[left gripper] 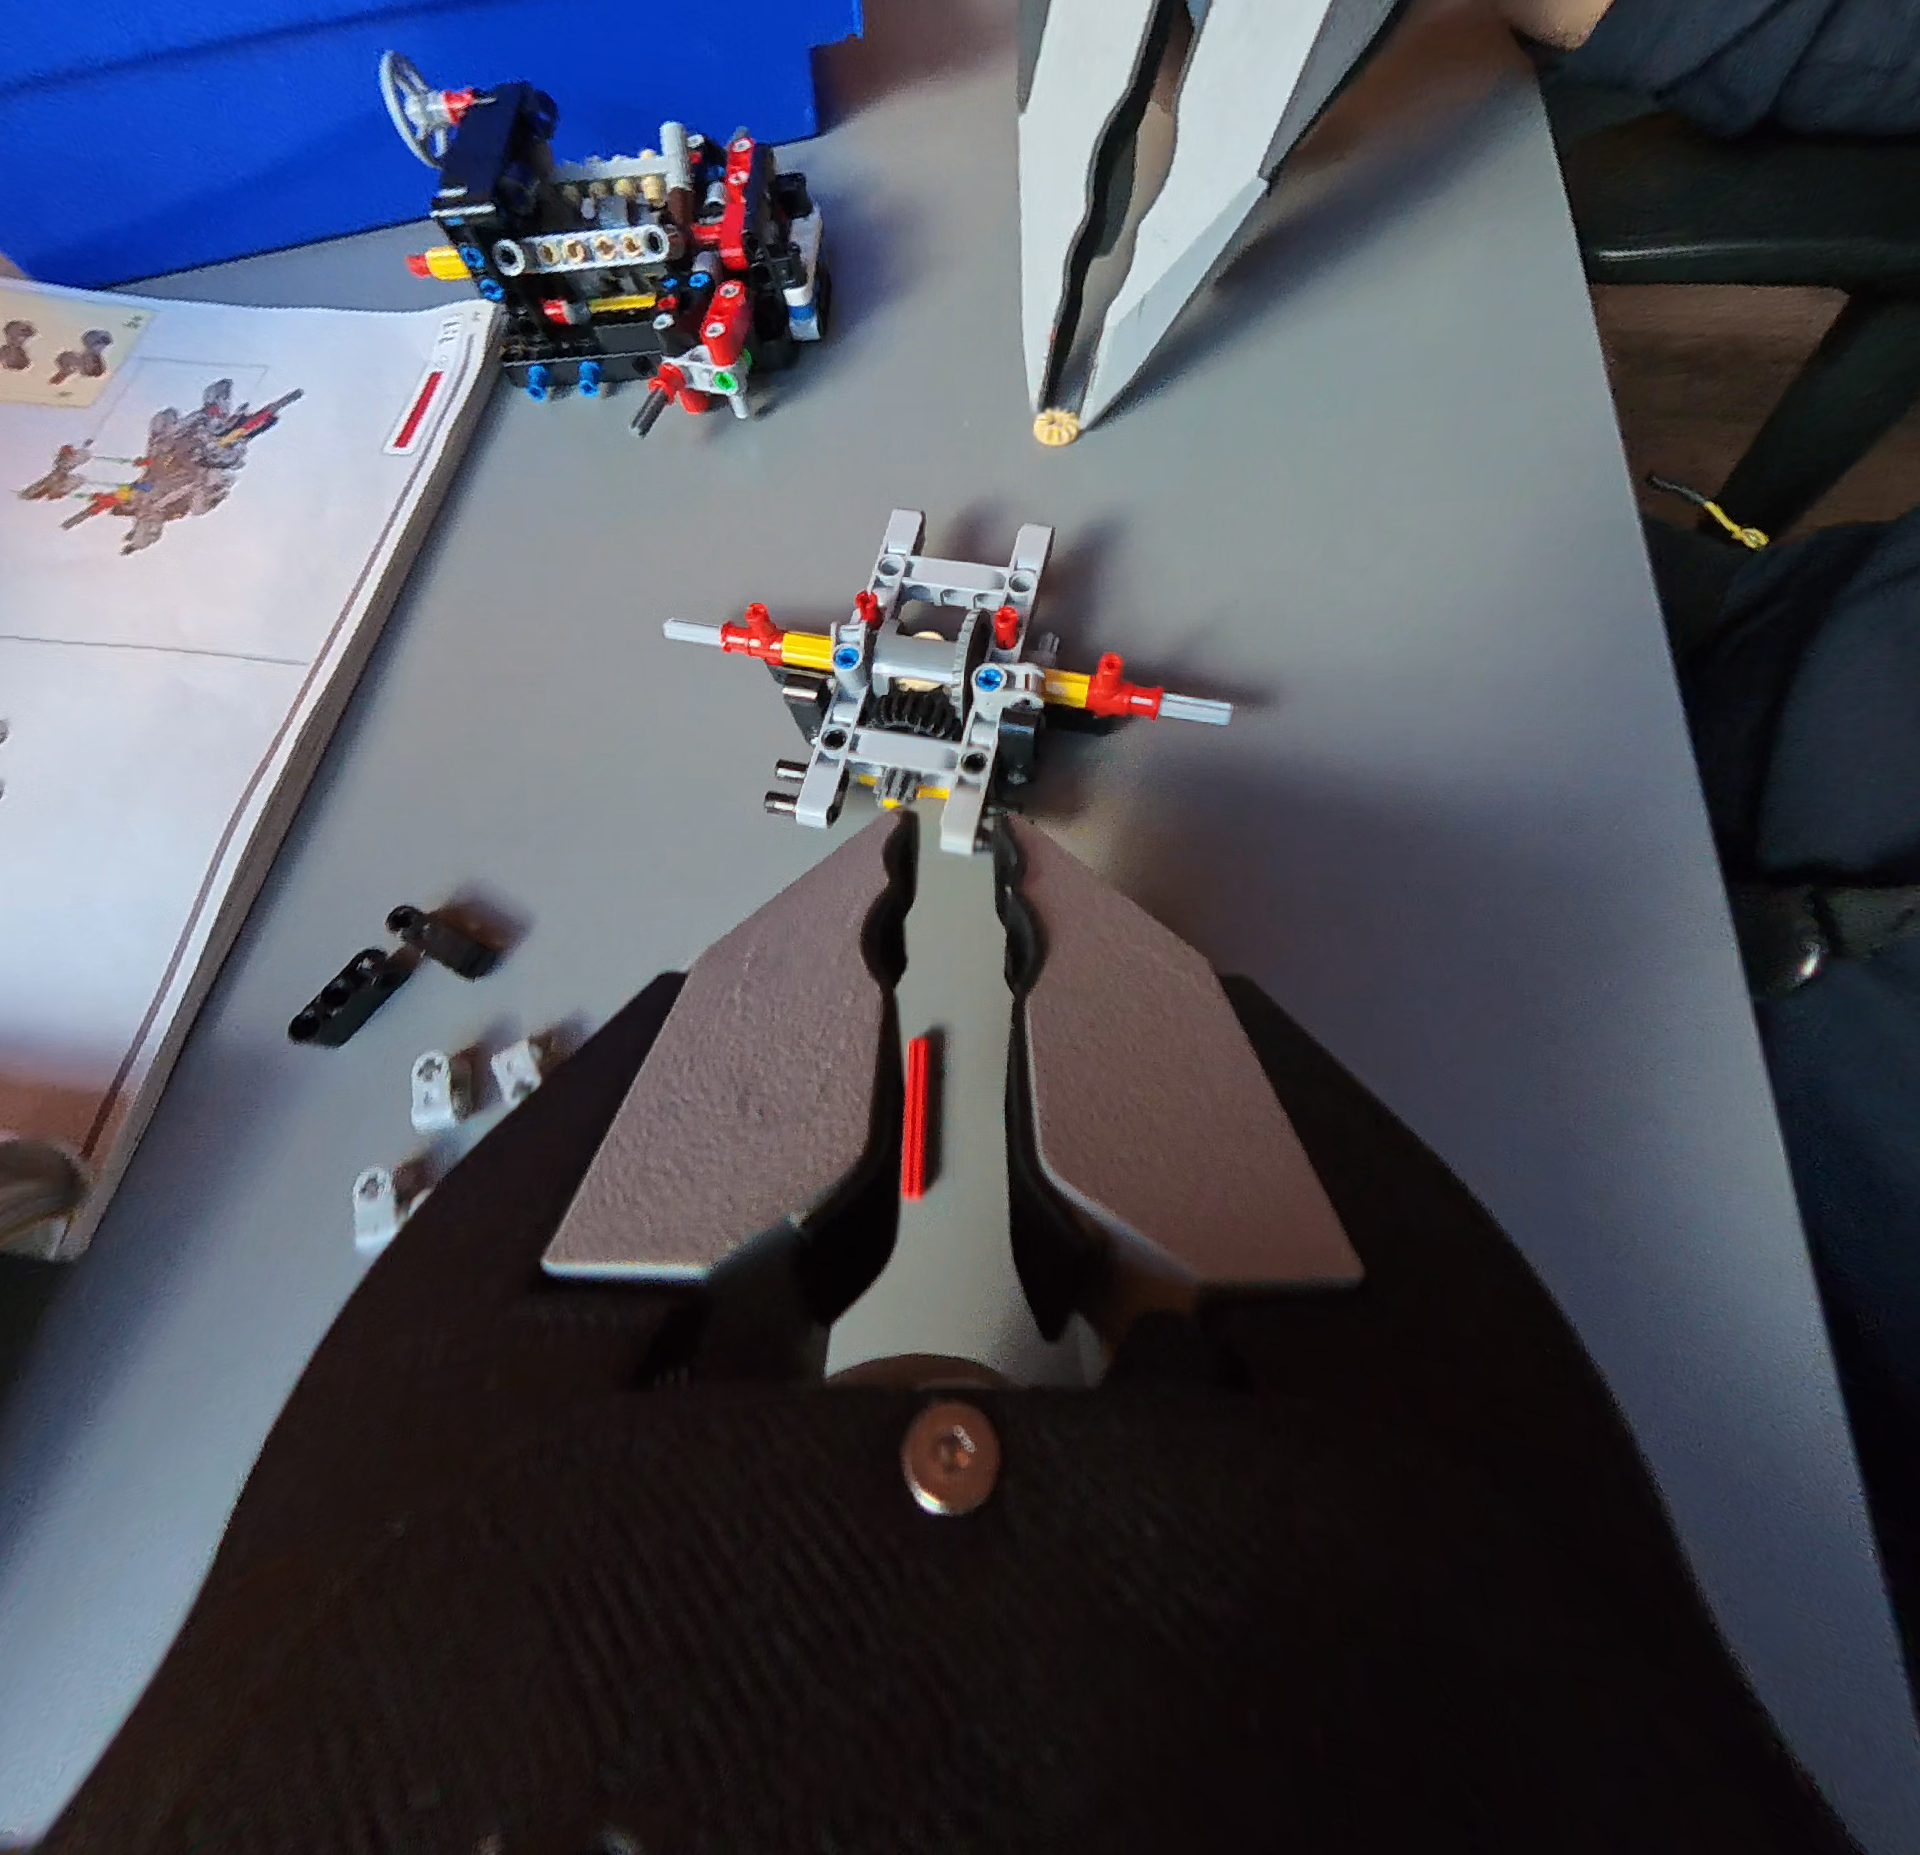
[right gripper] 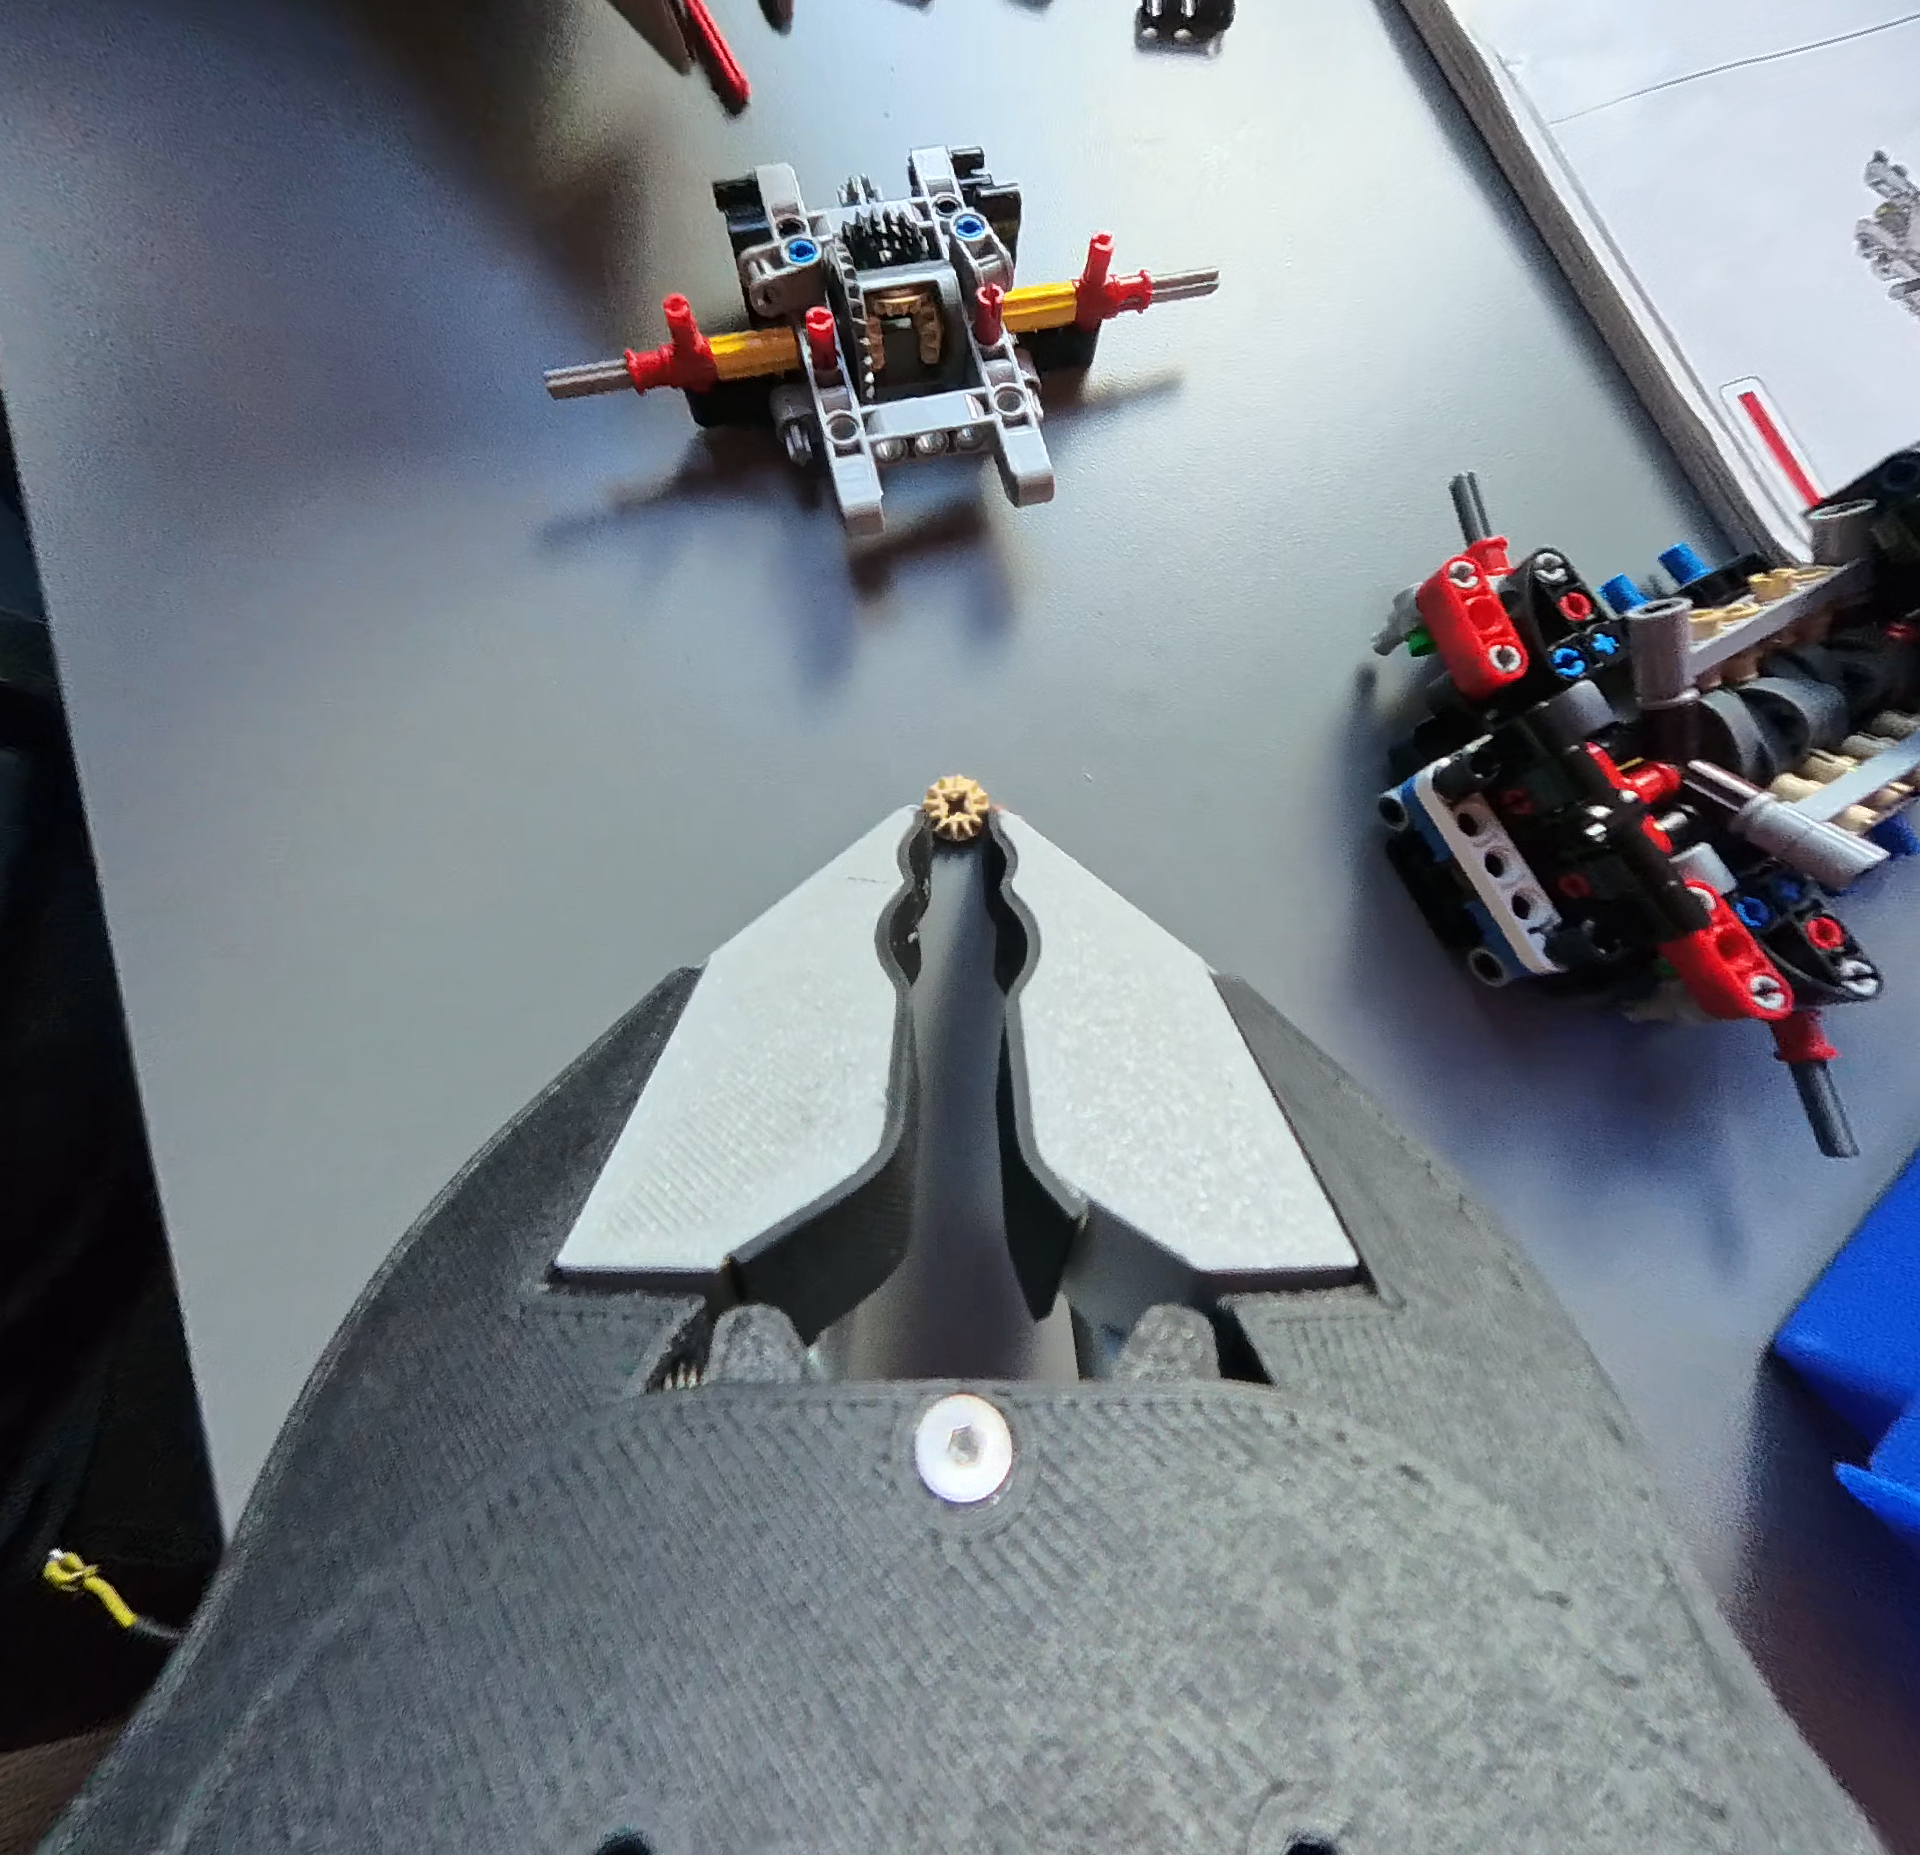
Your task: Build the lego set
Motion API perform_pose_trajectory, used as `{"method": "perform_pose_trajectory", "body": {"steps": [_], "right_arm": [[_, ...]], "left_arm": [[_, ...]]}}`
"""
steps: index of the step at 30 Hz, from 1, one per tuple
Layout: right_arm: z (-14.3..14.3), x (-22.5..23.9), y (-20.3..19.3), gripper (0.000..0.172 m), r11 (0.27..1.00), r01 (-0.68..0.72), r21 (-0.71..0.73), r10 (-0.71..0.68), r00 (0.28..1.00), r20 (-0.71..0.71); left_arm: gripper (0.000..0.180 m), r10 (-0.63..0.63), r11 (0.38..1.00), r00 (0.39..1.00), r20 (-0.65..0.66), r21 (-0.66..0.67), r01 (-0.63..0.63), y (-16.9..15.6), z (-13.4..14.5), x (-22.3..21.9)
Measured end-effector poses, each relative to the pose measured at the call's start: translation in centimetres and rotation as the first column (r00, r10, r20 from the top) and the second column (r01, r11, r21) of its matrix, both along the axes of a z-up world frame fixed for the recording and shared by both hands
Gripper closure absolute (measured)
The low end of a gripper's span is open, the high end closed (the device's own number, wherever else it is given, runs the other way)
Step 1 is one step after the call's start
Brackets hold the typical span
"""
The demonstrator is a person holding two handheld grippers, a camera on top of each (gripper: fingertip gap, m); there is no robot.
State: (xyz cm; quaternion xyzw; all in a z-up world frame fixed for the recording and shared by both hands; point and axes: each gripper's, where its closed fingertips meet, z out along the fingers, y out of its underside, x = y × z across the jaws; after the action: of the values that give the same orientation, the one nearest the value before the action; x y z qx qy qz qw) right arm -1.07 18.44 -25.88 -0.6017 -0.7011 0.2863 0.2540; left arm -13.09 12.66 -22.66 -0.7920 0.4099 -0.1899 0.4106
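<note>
The grey table (right gripper: 364,662) has its widest bare stretch between the two grippers, around the grey frame (left gripper: 914,683) at mid-table; its right edge runs by a person's dark clothing. A blue bin (left gripper: 312,70) and an open booklet (left gripper: 156,610) close off the far-left side, with the larger model (left gripper: 634,257) just beside the booklet's edge. The left gripper (left gripper: 956,829) stands narrowly parted, one frame leg between its tips; whether the pads press it is unclear. The right gripper (right gripper: 961,818) pinches a tan gear (right gripper: 954,810) over bare table. A red axle (left gripper: 916,1114) and small loose pieces (left gripper: 416,1026) lie near the left gripper.
</note>
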Motion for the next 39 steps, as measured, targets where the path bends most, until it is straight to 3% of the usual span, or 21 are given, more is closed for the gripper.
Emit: {"method": "perform_pose_trajectory", "body": {"steps": [9,12,14,25,29,34,39], "right_arm": [[0.9,-0.5,-0.7,0.172,1.0,-0.006,-0.01,0.006,1.0,-0.005],[0.5,-0.4,-1.0,0.153,1.0,-0.005,-0.015,0.005,1.0,0.012],[0.2,-0.4,-1.0,0.15,1.0,0.008,-0.007,-0.008,1.0,0.017],[0.1,-1.0,-0.7,0.164,1.0,0.004,0.006,-0.004,1.0,0.009],[1.4,-1.9,-0.8,0.164,1.0,0.007,0.002,-0.007,1.0,-0.025],[6.9,-7.1,-2.3,0.164,0.996,-0.08,0.038,0.084,0.99,-0.111],[9.9,-18.7,-6.3,0.164,0.96,-0.263,0.093,0.273,0.955,-0.113]], "left_arm": [[0.166,0.222,0.975,0.975,-0.006,-0.003,-0.222,-6.2,1.0,-5.6],[0.167,0.286,0.958,0.957,0.038,-0.016,-0.286,-8.6,1.2,-6.7],[0.167,0.314,0.949,0.947,0.061,-0.024,-0.314,-9.9,1.3,-6.9],[0.167,0.311,0.95,0.945,0.101,-0.073,-0.305,-14.6,1.0,-2.8],[0.167,0.282,0.959,0.955,0.089,-0.05,-0.279,-16.0,0.5,-0.7],[0.168,0.34,0.939,0.936,0.095,0.014,-0.343,-16.2,-1.1,-0.5],[0.167,0.338,0.935,0.933,0.12,0.068,-0.348,-16.4,-0.7,-0.9]]}}
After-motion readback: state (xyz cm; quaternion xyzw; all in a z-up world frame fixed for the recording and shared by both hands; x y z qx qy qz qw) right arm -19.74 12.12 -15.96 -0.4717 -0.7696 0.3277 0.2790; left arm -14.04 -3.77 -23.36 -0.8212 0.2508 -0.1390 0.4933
